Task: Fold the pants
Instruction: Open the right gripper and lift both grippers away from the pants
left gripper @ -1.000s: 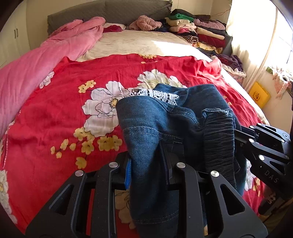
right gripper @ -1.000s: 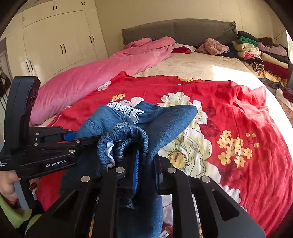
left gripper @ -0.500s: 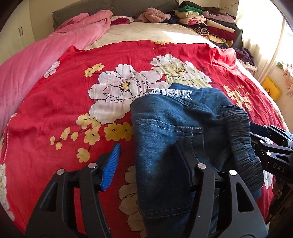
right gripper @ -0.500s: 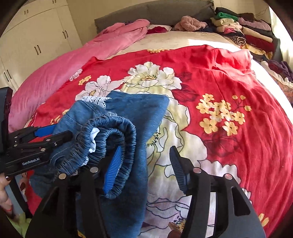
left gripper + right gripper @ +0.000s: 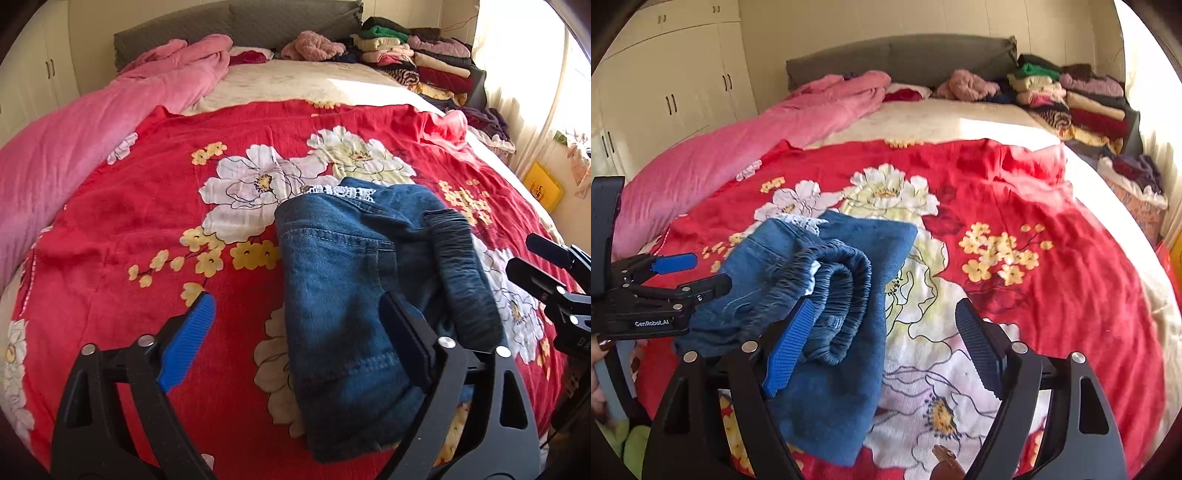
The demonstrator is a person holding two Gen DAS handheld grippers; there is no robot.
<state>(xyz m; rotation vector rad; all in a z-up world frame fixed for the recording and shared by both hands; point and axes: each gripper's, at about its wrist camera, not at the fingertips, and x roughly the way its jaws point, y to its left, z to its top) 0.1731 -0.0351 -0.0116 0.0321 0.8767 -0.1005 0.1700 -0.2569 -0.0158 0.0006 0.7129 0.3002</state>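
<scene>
Both hand-held grippers spread apart, folded pants (image 5: 354,280) near end cut off, bedspread (image 5: 147,221) beneath

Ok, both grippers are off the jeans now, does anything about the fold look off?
Yes. The jeans lie in a rough bundle on the red floral blanket, not a flat fold: the elastic waistband curls up in a loop on top, and the edges do not line up. Both grippers are open.

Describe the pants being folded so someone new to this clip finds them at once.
Start at the bed's red floral bedspread and look to its near edge, just ahead of the two open hand-held grippers. The folded blue denim pants lie there on the big white flowers. Nothing else on the bedspread is denim, and a strip of white lace trim and a gathered elastic waistband mark them out.
</scene>
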